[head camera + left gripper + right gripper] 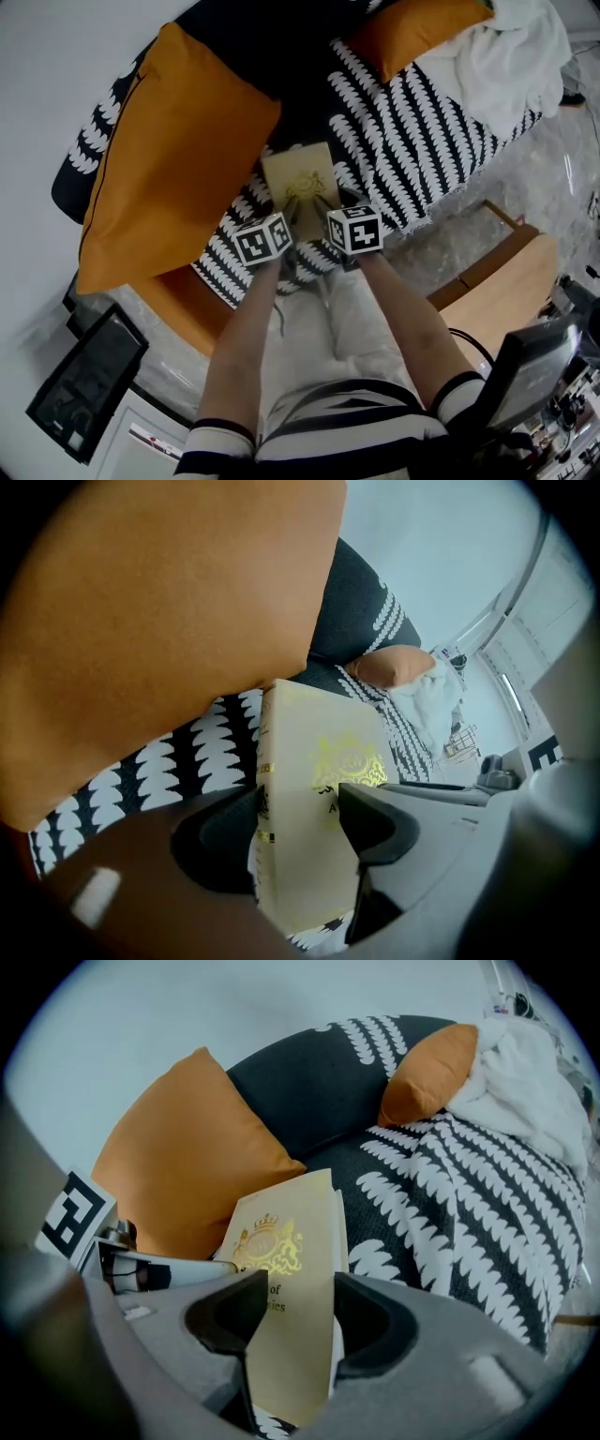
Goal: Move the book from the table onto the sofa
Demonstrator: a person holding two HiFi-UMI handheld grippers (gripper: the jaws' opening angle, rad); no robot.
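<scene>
A cream book (300, 176) with a gold crest on its cover is over the patterned sofa seat (412, 141), just right of the big orange cushion (178, 150). My left gripper (294, 214) and right gripper (328, 208) sit side by side at the book's near edge. In the left gripper view the book (309, 780) fills the gap of the left gripper (300, 810), one jaw on each face. The right gripper (300, 1309) clamps the book (281, 1260) the same way. I cannot tell whether the book's far end touches the seat.
A second orange cushion (412, 33) and a white blanket (516, 56) lie at the sofa's far right. A wooden table (506, 281) stands to my right, with a dark screen (534, 370) beside it. A black device (89, 384) lies on the floor at lower left.
</scene>
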